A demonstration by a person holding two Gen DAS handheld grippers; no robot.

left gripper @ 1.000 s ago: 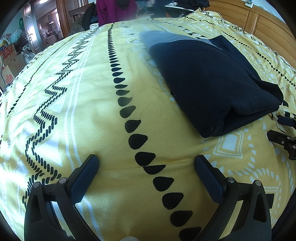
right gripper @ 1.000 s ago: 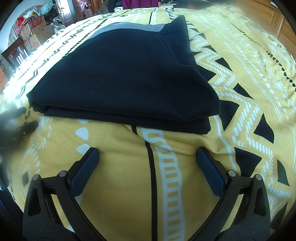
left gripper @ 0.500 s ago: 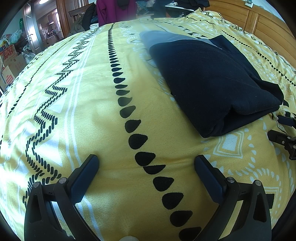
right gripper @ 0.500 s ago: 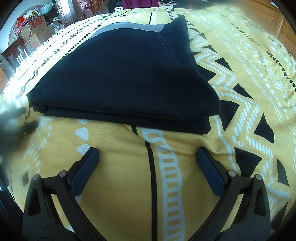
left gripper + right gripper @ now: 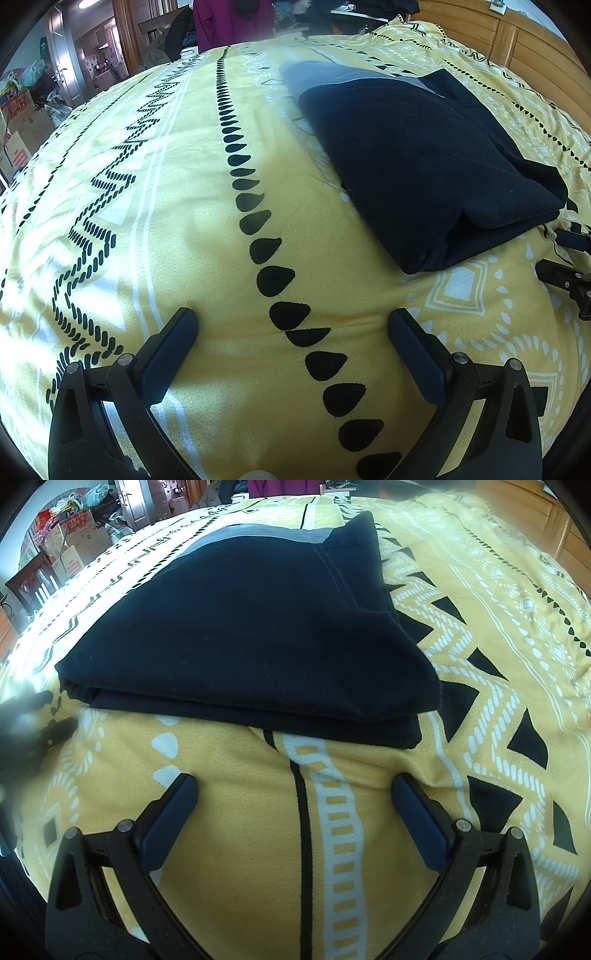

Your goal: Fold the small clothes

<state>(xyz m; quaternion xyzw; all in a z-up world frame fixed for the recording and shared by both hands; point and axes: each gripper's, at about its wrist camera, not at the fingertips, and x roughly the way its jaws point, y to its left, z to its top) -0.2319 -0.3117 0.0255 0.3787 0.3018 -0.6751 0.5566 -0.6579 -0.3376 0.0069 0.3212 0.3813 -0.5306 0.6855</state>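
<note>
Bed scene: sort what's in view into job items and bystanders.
Job: dark folded garment; left gripper, open; right gripper, open.

Lying about: yellow patterned bedspread; cardboard boxes; purple garment; wooden headboard.

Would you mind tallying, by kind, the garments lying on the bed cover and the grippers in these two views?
Dark folded garment: 1
Grippers: 2, left gripper and right gripper, both open and empty
Patterned yellow bed cover: 1
Total: 4
</note>
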